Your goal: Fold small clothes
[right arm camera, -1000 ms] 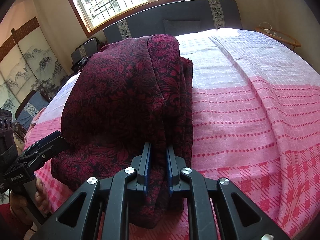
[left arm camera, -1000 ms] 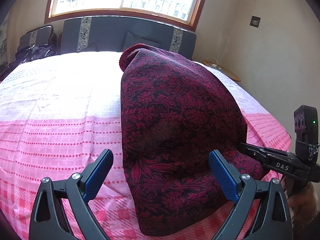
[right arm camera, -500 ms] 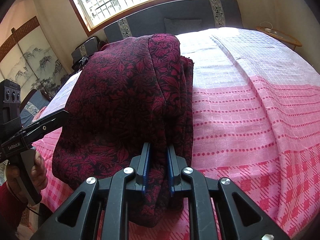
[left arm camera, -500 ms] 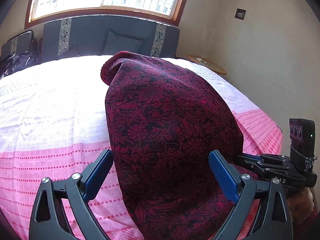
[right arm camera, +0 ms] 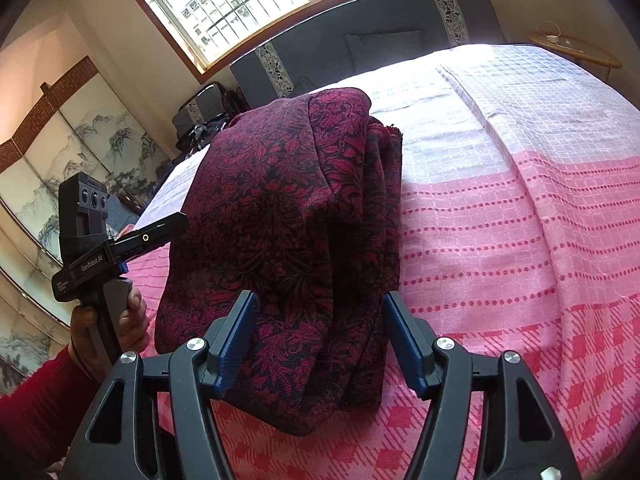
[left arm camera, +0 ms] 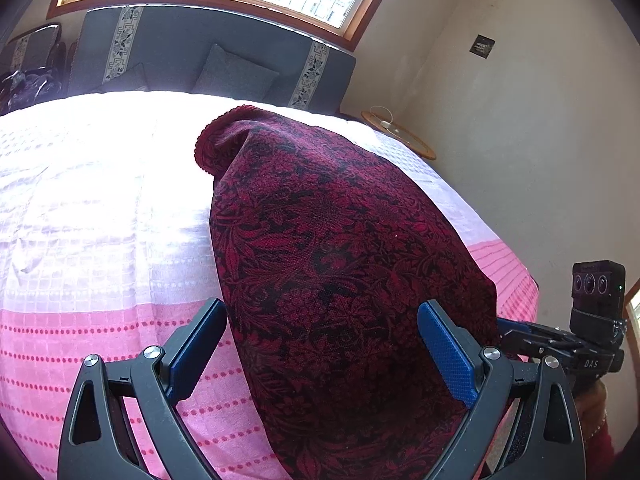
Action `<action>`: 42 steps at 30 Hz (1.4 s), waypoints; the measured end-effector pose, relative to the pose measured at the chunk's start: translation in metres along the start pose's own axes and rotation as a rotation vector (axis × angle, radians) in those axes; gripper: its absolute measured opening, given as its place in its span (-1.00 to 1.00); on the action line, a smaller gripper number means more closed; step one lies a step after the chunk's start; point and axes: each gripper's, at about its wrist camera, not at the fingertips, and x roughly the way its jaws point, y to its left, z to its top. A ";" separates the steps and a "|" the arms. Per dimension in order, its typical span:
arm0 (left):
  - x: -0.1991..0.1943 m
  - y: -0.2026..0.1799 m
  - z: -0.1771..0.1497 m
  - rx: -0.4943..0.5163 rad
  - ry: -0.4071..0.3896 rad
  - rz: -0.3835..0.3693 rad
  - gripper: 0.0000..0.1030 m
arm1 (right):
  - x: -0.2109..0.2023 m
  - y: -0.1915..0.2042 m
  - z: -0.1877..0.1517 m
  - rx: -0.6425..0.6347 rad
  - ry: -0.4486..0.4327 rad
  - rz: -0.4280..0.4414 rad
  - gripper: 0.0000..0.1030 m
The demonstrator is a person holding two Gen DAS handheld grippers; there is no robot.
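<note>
A dark crimson woven cloth with a black floral and leaf pattern (left arm camera: 344, 280) (right arm camera: 288, 240) lies folded in a thick, elongated bundle on the bed, its long axis running from near to far. The top layer is smooth and rounded over the bulk. Along its right side several stacked fold edges show as parallel ridges. At the far end on the left a small corner with a scalloped hem curls out. The near end is blunt and rounded.

L wrist cam low, close, faces headboard, R cam same from right, both share garment (left arm camera: 340, 280) (right arm camera: 288, 240)
</note>
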 end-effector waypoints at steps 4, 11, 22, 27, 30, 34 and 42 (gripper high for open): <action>0.007 0.010 0.002 -0.030 0.016 -0.029 0.86 | -0.012 -0.022 0.020 0.062 -0.022 0.001 0.30; 0.016 0.022 0.010 -0.055 0.032 -0.087 0.87 | 0.031 -0.053 0.062 0.124 0.061 0.096 0.36; 0.035 0.044 0.024 -0.147 0.110 -0.231 0.87 | 0.078 -0.054 0.075 0.105 0.179 0.294 0.38; 0.038 0.034 0.021 -0.112 0.102 -0.176 0.92 | 0.088 -0.060 0.078 0.144 0.194 0.359 0.53; 0.040 0.024 0.021 -0.087 0.101 -0.128 0.94 | 0.092 -0.058 0.082 0.129 0.207 0.360 0.59; 0.041 0.010 0.019 -0.045 0.090 -0.059 0.94 | 0.100 -0.052 0.089 0.107 0.216 0.336 0.55; 0.036 -0.011 0.011 0.022 0.043 0.059 0.40 | 0.093 -0.044 0.084 0.083 0.169 0.307 -0.20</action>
